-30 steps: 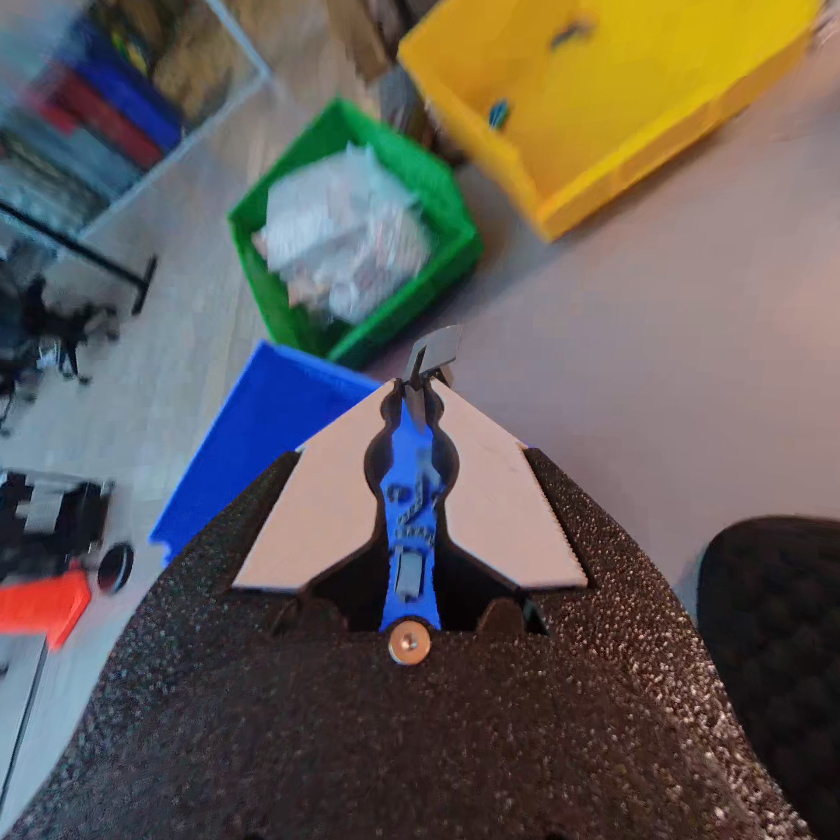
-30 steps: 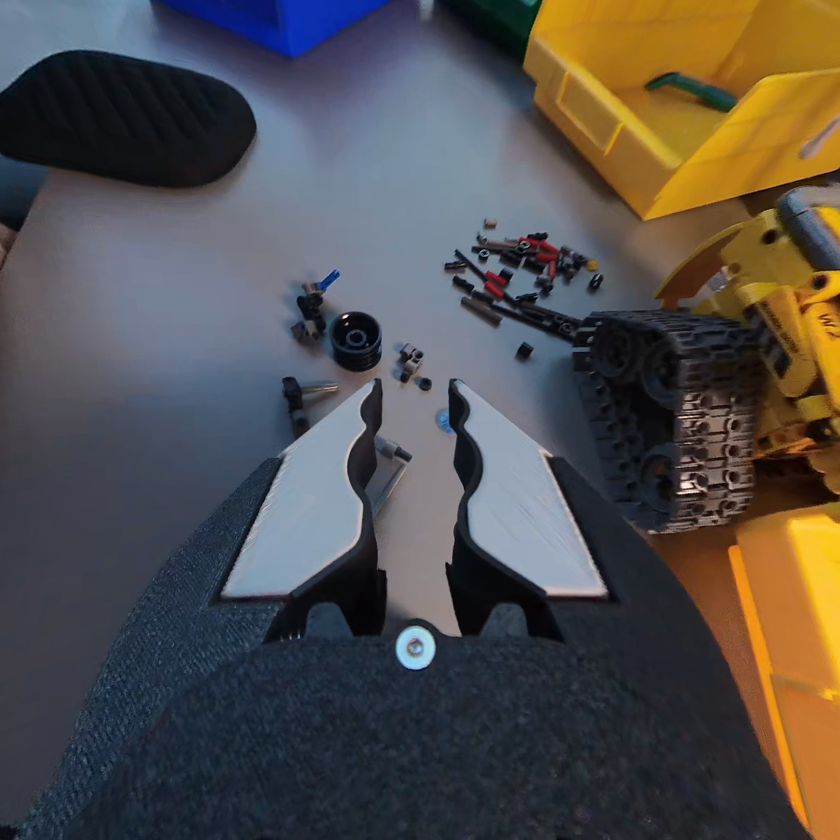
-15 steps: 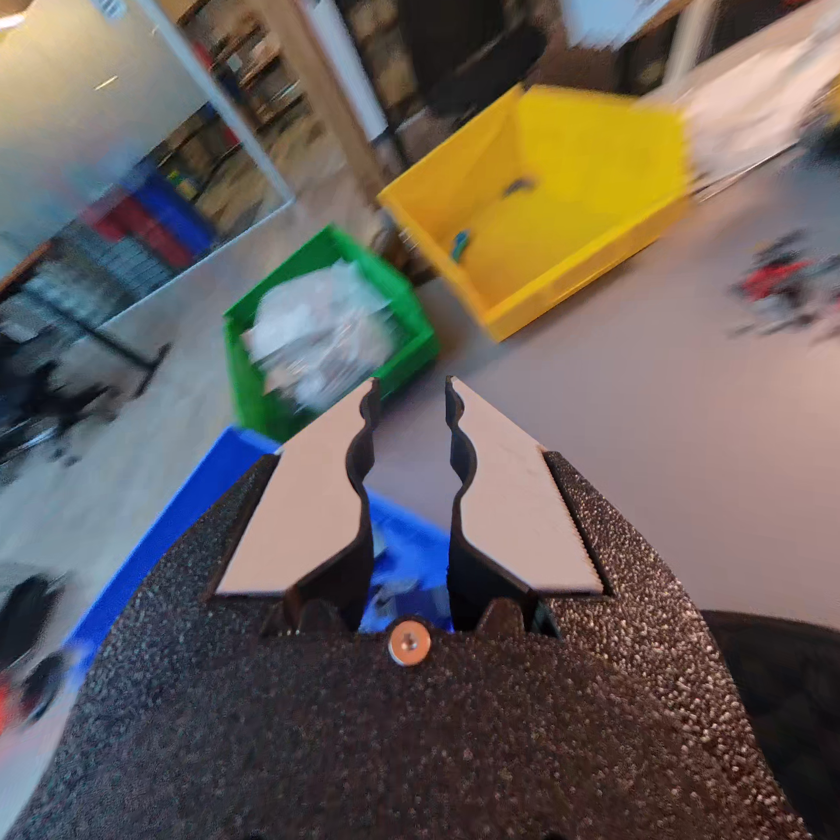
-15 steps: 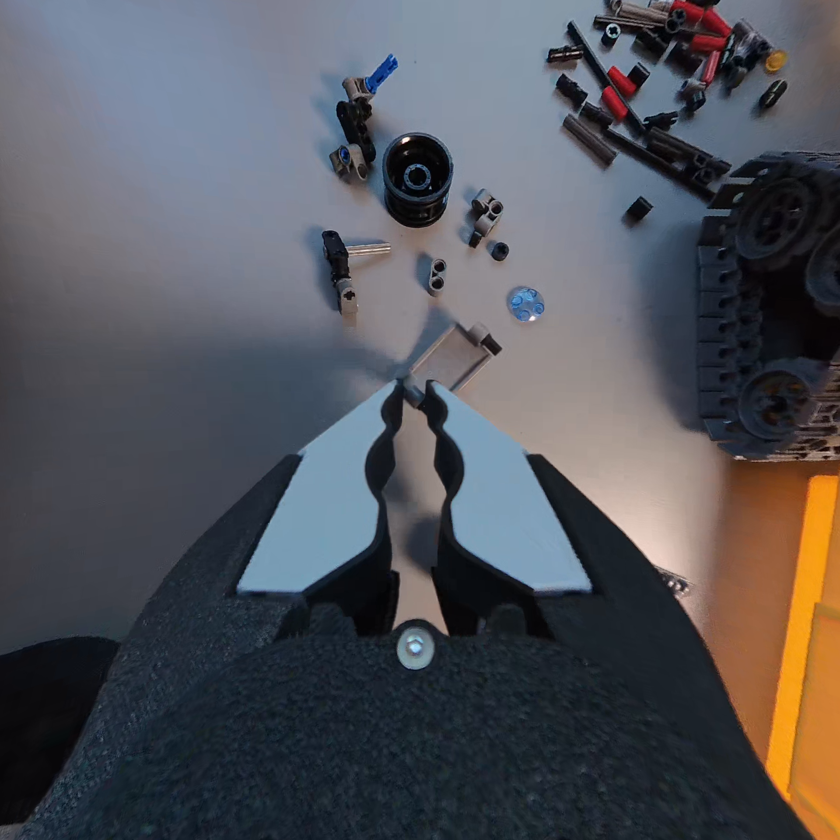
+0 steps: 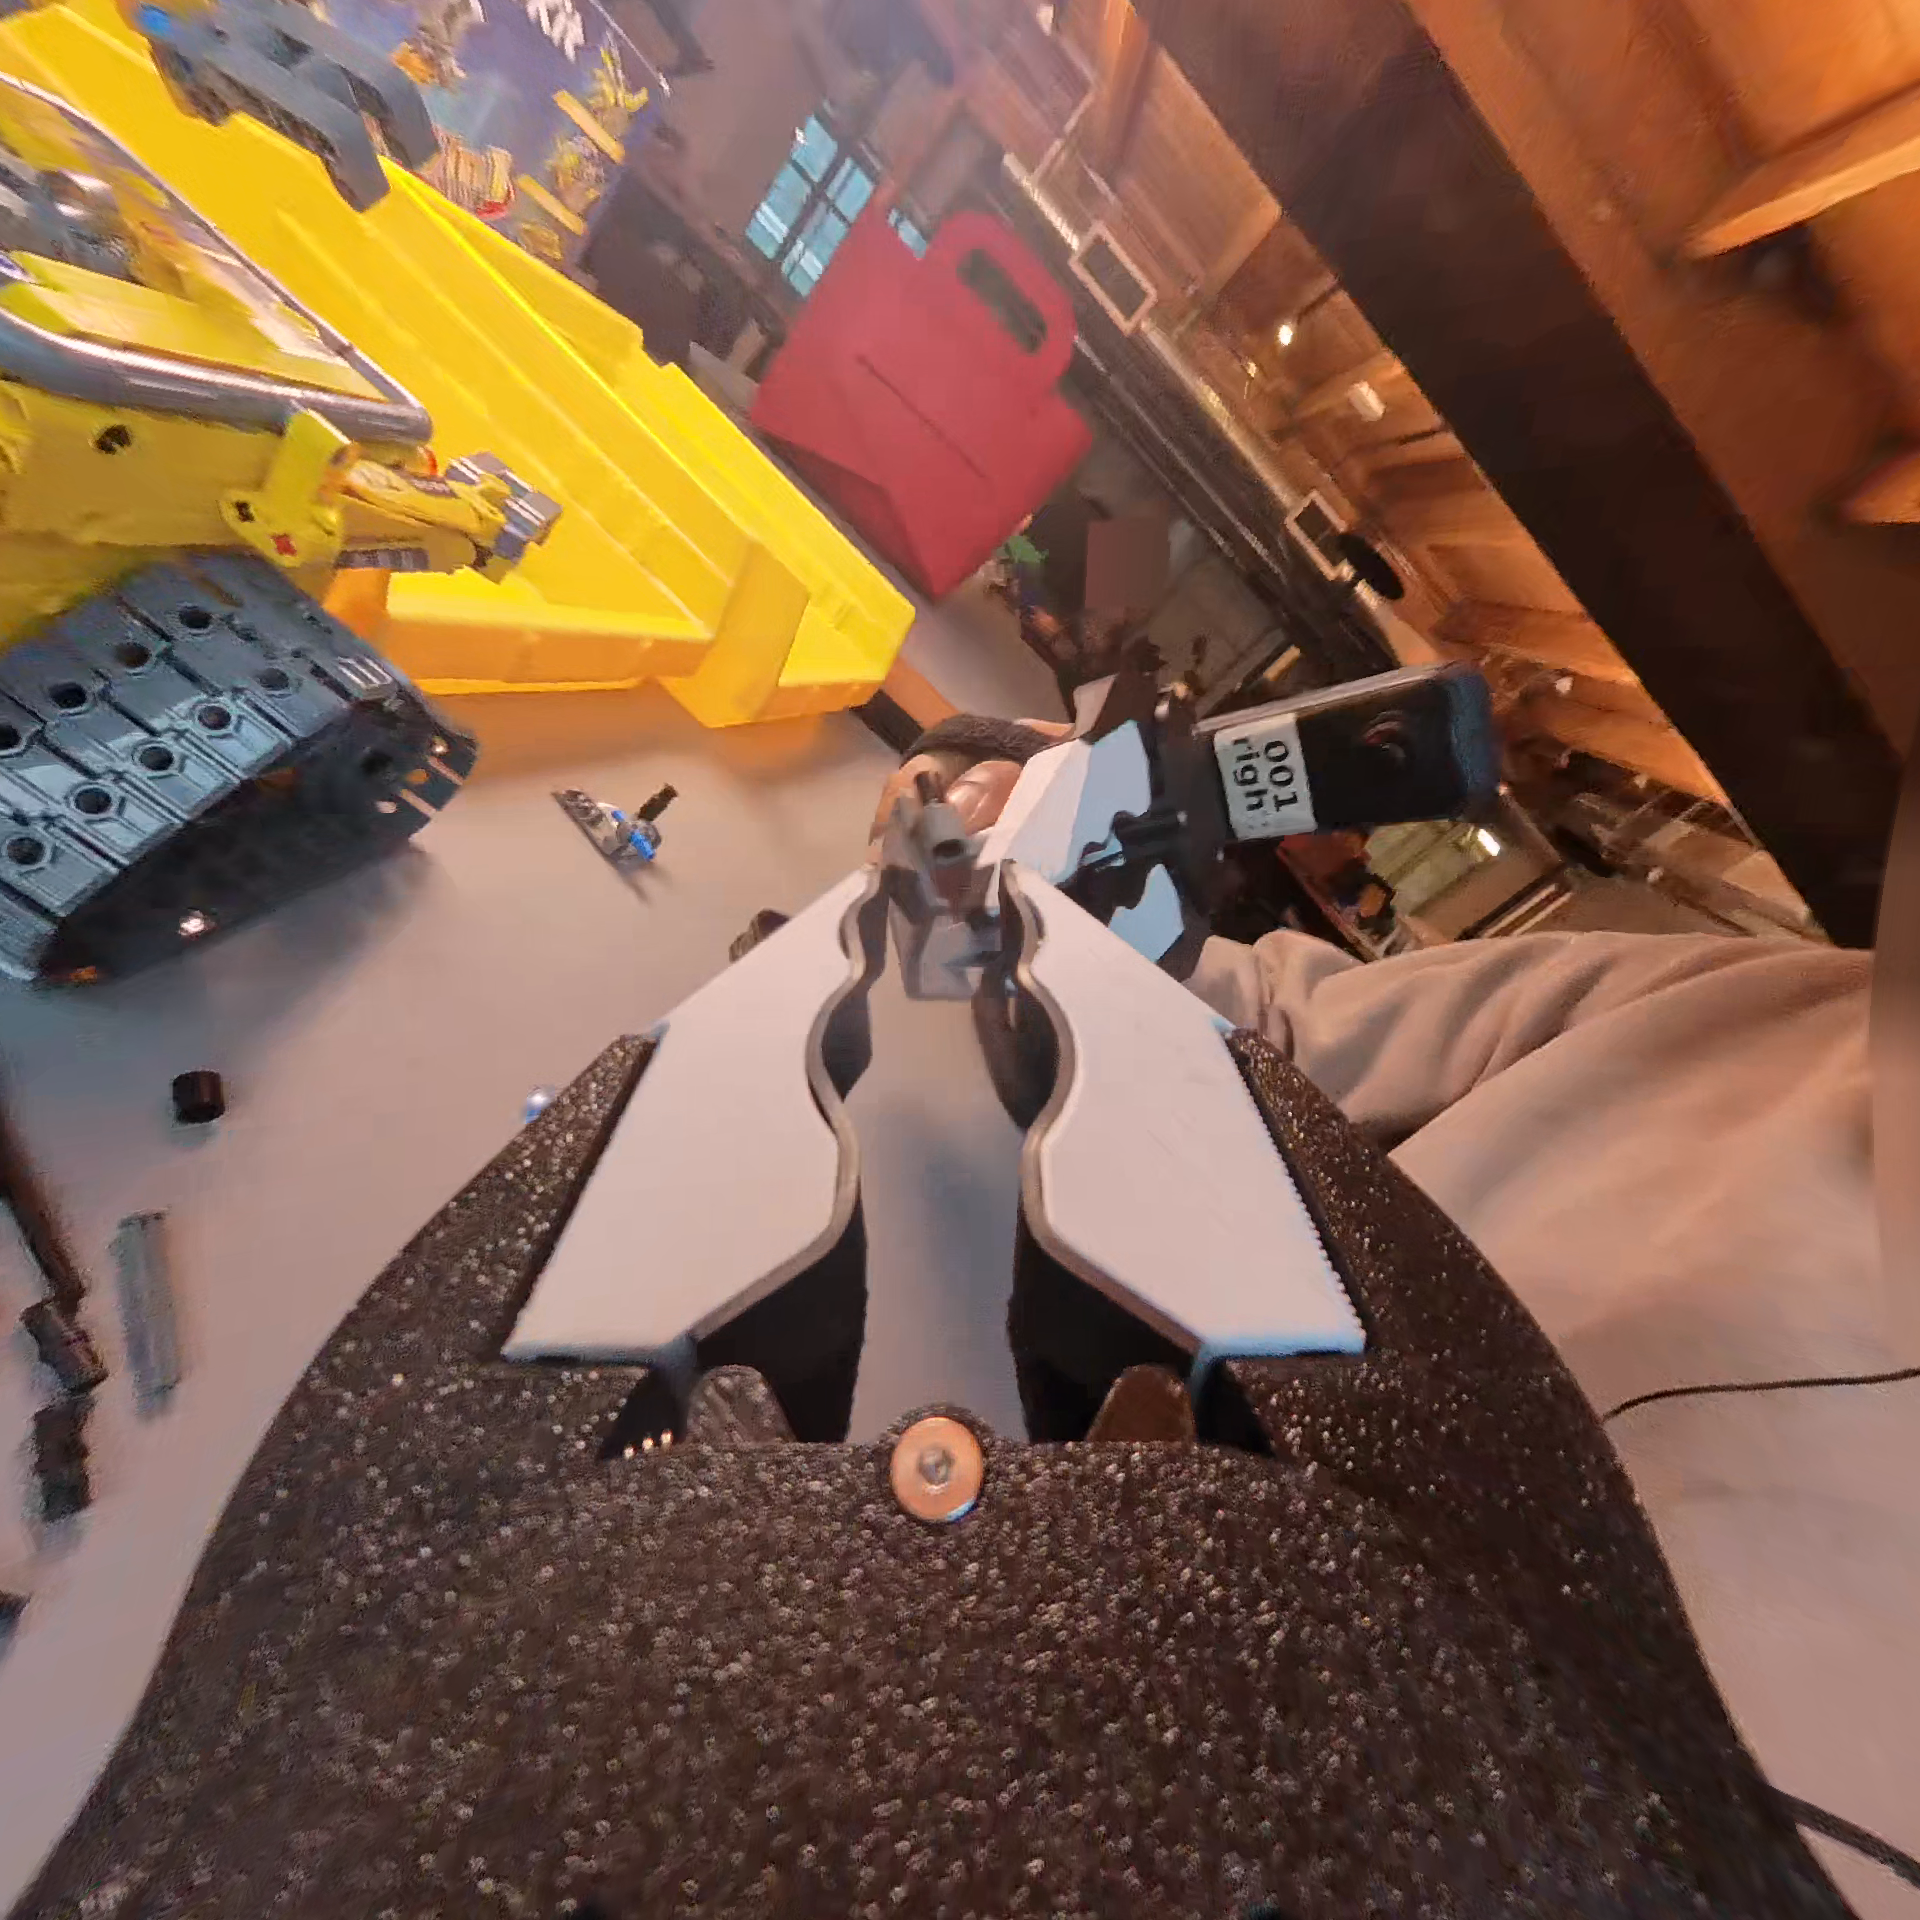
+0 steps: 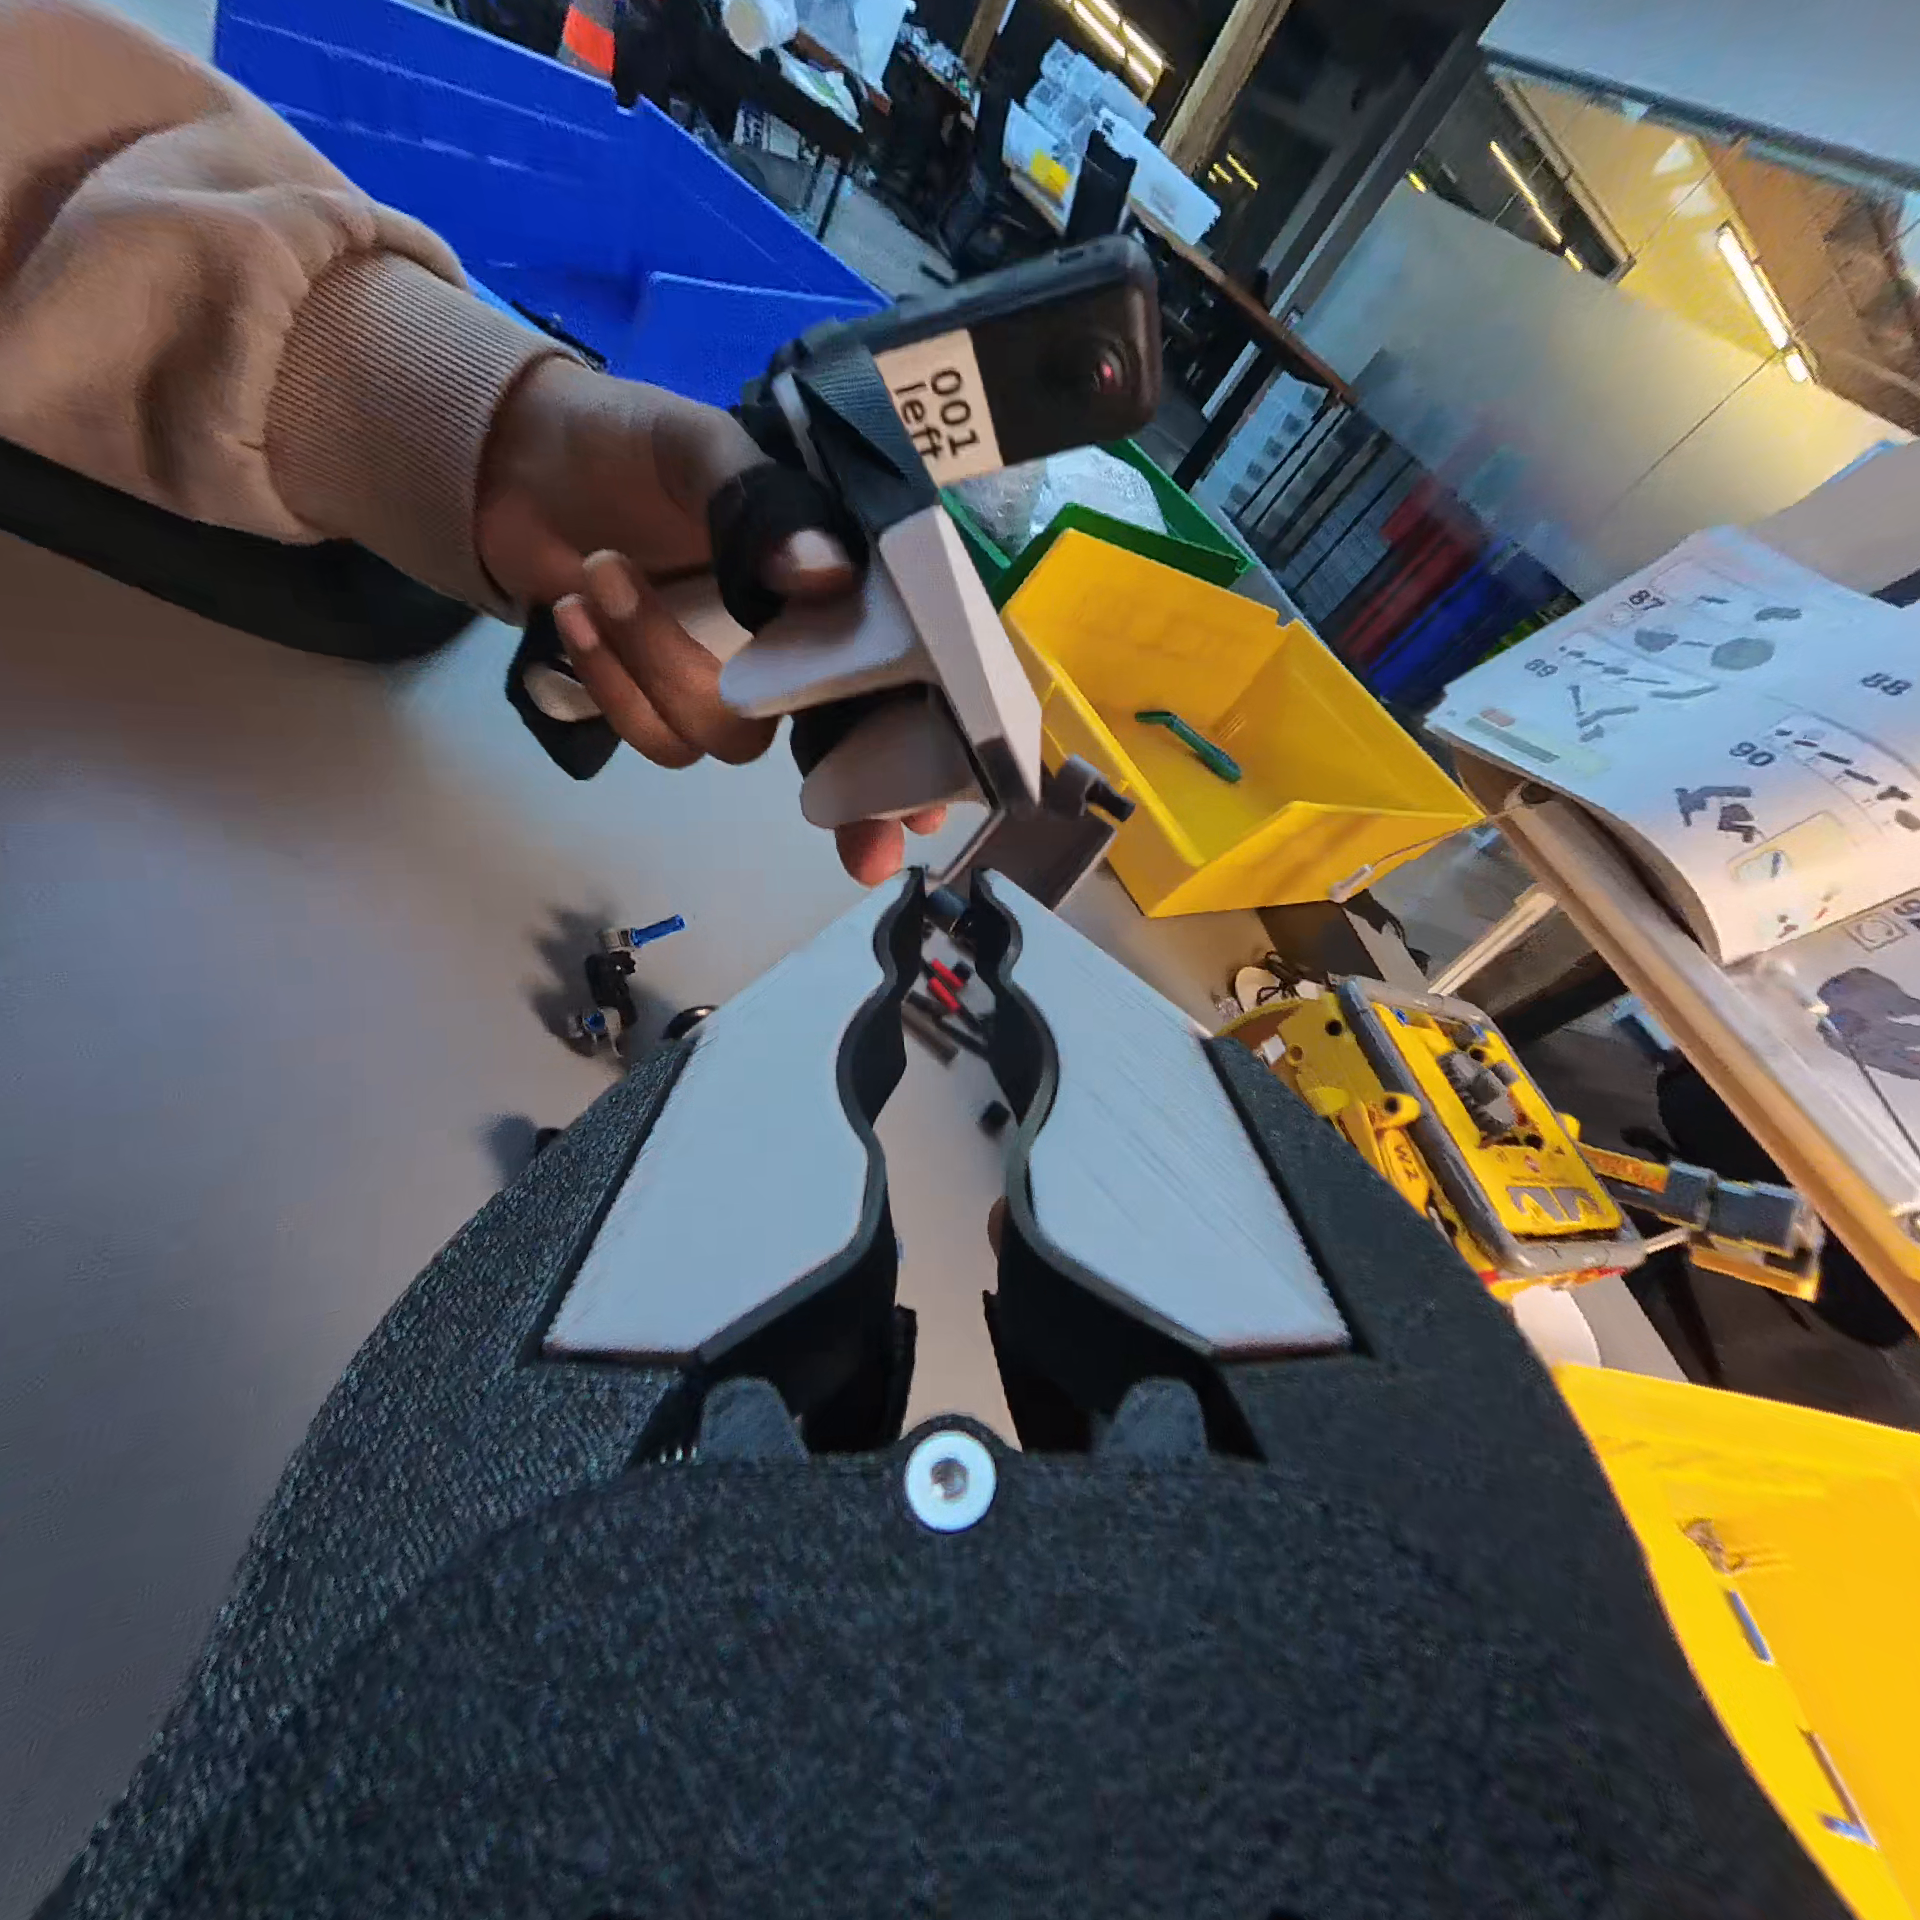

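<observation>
A flat grey building-toy panel with a black pin (image 6: 1044,847) hangs in the air between both grippers. My right gripper (image 6: 948,899) is shut on its near end at the fingertips. My left gripper (image 5: 940,899) faces it from the other side, and its fingers press on both sides of the same grey panel (image 5: 935,935). The left gripper also shows in the right wrist view (image 6: 1003,795), held by a hand in a tan sleeve. The right gripper's fingers (image 5: 1091,779) show just beyond the panel in the left wrist view.
A yellow tracked toy vehicle (image 6: 1455,1122) stands on the grey table (image 6: 260,935), with loose small parts (image 6: 613,987) beside it. A yellow bin (image 6: 1195,707), a green bin (image 6: 1122,509) and a blue bin (image 6: 582,187) stand behind. An open instruction booklet (image 6: 1714,727) lies at the right. Only a small space, under 4 cm, lies between the two pairs of fingers.
My right gripper closed on the grey panel on the table and lifted it. My left gripper dropped its blue part over the blue bin, swung across and closed on the panel.
</observation>
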Tool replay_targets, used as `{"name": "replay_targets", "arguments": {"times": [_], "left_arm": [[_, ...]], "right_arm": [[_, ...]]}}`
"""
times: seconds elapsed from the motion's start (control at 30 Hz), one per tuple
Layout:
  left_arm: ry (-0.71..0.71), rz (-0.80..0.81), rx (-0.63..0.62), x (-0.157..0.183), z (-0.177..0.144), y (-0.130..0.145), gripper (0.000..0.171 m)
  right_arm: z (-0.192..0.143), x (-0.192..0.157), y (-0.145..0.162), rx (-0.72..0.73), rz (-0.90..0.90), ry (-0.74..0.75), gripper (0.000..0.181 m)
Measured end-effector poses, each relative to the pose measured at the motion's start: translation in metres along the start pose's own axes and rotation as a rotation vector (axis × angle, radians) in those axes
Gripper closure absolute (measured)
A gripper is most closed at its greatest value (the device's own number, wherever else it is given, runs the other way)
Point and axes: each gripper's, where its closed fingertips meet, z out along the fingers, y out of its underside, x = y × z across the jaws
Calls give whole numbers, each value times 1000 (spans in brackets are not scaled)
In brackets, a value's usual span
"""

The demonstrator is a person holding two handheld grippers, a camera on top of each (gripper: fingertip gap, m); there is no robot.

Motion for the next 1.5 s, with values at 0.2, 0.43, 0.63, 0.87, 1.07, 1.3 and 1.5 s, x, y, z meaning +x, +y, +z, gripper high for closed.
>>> {"name": "replay_targets", "arguments": {"times": [0.2, 0.43, 0.63, 0.87, 1.07, 1.3, 1.5], "left_arm": [[-56, 153, -90, -10, -11, 19, 170], [-8, 291, -253, 4, -11, 53, 170], [46, 270, -291, 13, -7, 68, 170], [66, 225, -319, 12, -7, 75, 170], [90, 197, -317, 13, -8, 76, 170], [78, 238, -235, 14, -8, 63, 169], [119, 188, -126, 24, -8, 46, 171]], "right_arm": [[6, -20, -11, 80, 109, -109, 178], [-4, -15, -6, 126, 347, -236, 159], [4, -39, -2, 96, 311, -328, 177], [5, -43, -2, 97, 311, -341, 173], [3, -44, 0, 96, 308, -357, 175], [2, -38, -3, 123, 354, -350, 176], [0, -25, -15, 201, 406, -302, 177]]}}
